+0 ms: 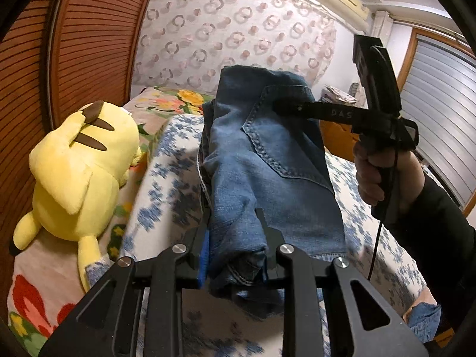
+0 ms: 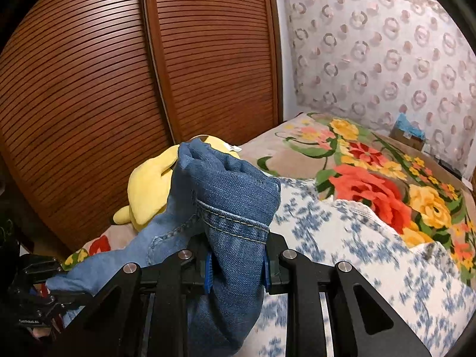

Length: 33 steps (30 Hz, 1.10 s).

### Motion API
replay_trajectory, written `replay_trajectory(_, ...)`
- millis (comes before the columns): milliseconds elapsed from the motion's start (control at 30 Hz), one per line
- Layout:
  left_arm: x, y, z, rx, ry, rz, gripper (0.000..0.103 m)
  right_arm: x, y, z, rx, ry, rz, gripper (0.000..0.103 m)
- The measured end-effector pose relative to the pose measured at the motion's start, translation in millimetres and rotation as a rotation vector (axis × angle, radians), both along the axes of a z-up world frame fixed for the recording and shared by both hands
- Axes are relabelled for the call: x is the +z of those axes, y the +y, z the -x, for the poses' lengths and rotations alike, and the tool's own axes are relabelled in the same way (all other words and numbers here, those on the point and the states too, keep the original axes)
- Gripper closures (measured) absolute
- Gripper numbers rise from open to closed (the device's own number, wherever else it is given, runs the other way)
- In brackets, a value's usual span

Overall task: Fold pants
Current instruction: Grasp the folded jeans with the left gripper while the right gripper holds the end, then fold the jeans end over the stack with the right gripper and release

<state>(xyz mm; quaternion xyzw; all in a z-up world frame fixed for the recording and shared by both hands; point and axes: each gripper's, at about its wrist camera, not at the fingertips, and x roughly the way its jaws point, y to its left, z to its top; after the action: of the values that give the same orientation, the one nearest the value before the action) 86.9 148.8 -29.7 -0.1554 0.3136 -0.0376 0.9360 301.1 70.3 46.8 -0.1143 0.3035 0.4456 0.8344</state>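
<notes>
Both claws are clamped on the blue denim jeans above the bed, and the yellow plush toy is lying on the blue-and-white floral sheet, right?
Not quite. The yellow plush toy lies on the beige blanket with red and yellow flowers, beside the blue-and-white floral sheet, as the left wrist view shows. The left claw and right claw are both clamped on the blue denim jeans.

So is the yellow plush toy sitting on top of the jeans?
No, the yellow plush toy lies on the flowered blanket beside the jeans, which both grippers hold up.
</notes>
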Motion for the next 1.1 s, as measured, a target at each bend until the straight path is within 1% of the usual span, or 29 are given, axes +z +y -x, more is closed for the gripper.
replay_trajectory(200, -1.7, 25.3, -26.4, 0.023, 0.017, -0.004, 0.077, -4.5, 26.5, -34.0, 0.03, 0.015, -0.008, 0.079)
replay_trajectory(333, 3.0, 40.0, -46.0, 0.033, 0.017, -0.016, 0.077, -5.9, 36.8, -56.3, 0.041, 0.027, -0.02, 0.079)
replay_trajectory(567, 7.9, 63.7, -79.7, 0.046, 0.009, -0.038, 0.077, -13.7, 55.8, -100.1, 0.031, 0.043, -0.048, 0.078)
replay_trajectory(800, 5.8, 75.8, -95.2, 0.062, 0.01, -0.032, 0.077, -30.9, 70.7, -118.7, 0.036, 0.072, -0.061, 0.078)
replay_trajectory(900, -0.5, 77.8, -98.8, 0.074, 0.031, -0.041, 0.077, -38.0, 79.8, -125.1, 0.044, 0.088, -0.044, 0.075)
replay_trajectory(967, -8.2, 77.4, -101.8, 0.078, 0.057, -0.047, 0.077, -42.8, 85.9, -130.7, 0.044, 0.099, -0.009, 0.069)
replay_trajectory(1000, -10.9, 77.4, -102.0, 0.08, 0.063, -0.048, 0.077, -47.2, 89.5, -132.6, 0.043, 0.108, 0.022, 0.068)
replay_trajectory(1033, -13.2, 77.6, -102.0, 0.081, 0.068, -0.048, 0.077, -50.2, 92.3, -133.8, 0.041, 0.108, 0.051, 0.065)
replay_trajectory(1067, -14.8, 78.1, -101.6, 0.083, 0.069, -0.047, 0.077, -51.9, 94.0, -134.3, 0.037, 0.098, 0.074, 0.061)
replay_trajectory(1100, -15.8, 78.9, -101.4, 0.084, 0.071, -0.043, 0.077, -52.3, 93.5, -134.4, 0.032, 0.084, 0.086, 0.06)
